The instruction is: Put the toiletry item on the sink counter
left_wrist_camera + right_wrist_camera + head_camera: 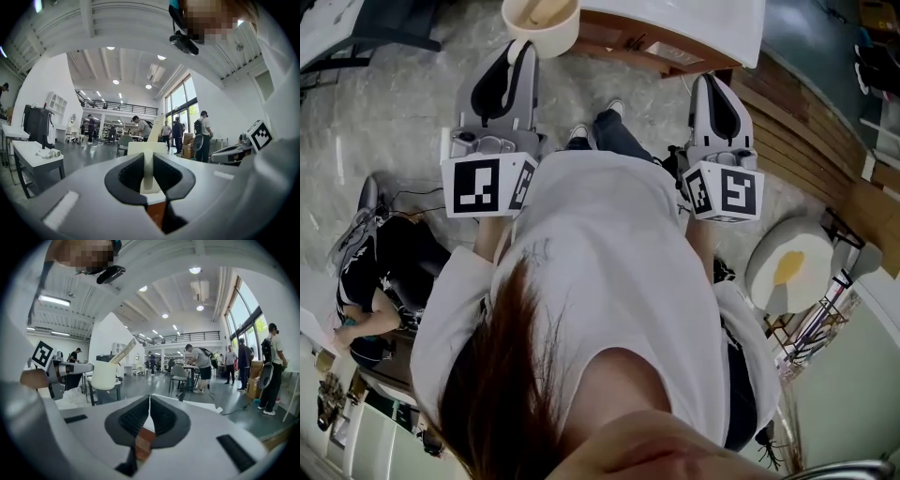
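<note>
Cup (540,23): in transit, not yet set down. The left tongs (148,171) are gripping its wall at the rim, one jaw inside and one outside. They are holding the cup out ahead of the person, over the floor (394,103) and just beside the edge of a bench (694,28). The right tongs (149,416) are travelling alongside, closed, with nothing between the jaws. No sink is showing in any view, so whether this bench is the sink counter cannot be told. Judging from that, reaching the counter, setting the cup down and letting go are all remaining.

Materials, largest first:
- Floor: pale and mottled, looking stone-like, giving off a dull sheen.
- Bench: flat white top sitting on a brown wooden frame, with straight edges.
- Tongs: smooth grey shells, each carrying a cube of black-and-white square markers, with black ribbed pads lining the jaws.
- Cup: cream, matt, round and open-mouthed with a plain wall, probably handling as a light, rigid thing.
- Stick (123,352): slim and pale, leaning out of the cup, too small to identify.
</note>
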A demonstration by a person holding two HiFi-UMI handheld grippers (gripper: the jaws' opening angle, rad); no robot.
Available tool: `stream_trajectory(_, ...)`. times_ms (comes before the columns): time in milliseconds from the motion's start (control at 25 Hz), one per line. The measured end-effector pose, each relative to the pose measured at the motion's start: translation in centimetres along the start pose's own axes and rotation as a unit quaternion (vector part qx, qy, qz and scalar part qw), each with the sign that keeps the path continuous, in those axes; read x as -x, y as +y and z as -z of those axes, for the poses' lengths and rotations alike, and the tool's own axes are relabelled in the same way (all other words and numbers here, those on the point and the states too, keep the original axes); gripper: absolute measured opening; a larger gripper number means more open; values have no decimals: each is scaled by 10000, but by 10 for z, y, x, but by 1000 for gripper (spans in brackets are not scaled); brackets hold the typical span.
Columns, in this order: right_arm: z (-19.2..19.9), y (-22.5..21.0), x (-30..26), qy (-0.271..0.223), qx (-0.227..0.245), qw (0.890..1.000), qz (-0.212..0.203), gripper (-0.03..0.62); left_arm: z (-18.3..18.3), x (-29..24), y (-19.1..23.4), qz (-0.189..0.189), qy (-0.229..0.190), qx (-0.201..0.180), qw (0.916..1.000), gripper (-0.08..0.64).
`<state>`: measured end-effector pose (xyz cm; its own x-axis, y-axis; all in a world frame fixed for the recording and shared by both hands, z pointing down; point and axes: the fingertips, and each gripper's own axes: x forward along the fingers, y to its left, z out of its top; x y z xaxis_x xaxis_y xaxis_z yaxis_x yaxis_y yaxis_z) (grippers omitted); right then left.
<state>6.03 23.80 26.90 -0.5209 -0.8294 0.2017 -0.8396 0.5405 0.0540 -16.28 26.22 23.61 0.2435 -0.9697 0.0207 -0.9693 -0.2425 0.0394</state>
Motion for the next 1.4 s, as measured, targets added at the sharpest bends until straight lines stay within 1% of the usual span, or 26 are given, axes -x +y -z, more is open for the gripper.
stream_trajectory(160,-5,-23,-24,-42,31,9998,-167,11,-4,-27,-1,-158,-26,-36,9999,48)
stream_trajectory(400,-16,-66,-49,-135,109,9994,-313,11,-13,-71,-12,-318,-136,-96,9994,48)
stream_trajectory(680,-12,-114,-61,-177,77,9994,-270,11,-12,-115,-32,-321,-188,-99,9993,48)
stream_trajectory(880,-5,-144,-64,-134,68,9996,-222,11,-9,-138,-46,-283,-206,-158,9993,48)
stream_trajectory(1040,0,-156,-64,-116,14,9998,-183,11,-6,-144,-53,-282,-155,-176,9993,48)
stream_trajectory(1400,4,-165,-74,-90,-106,9998,-130,11,-9,-161,-52,-238,-142,-267,9993,48)
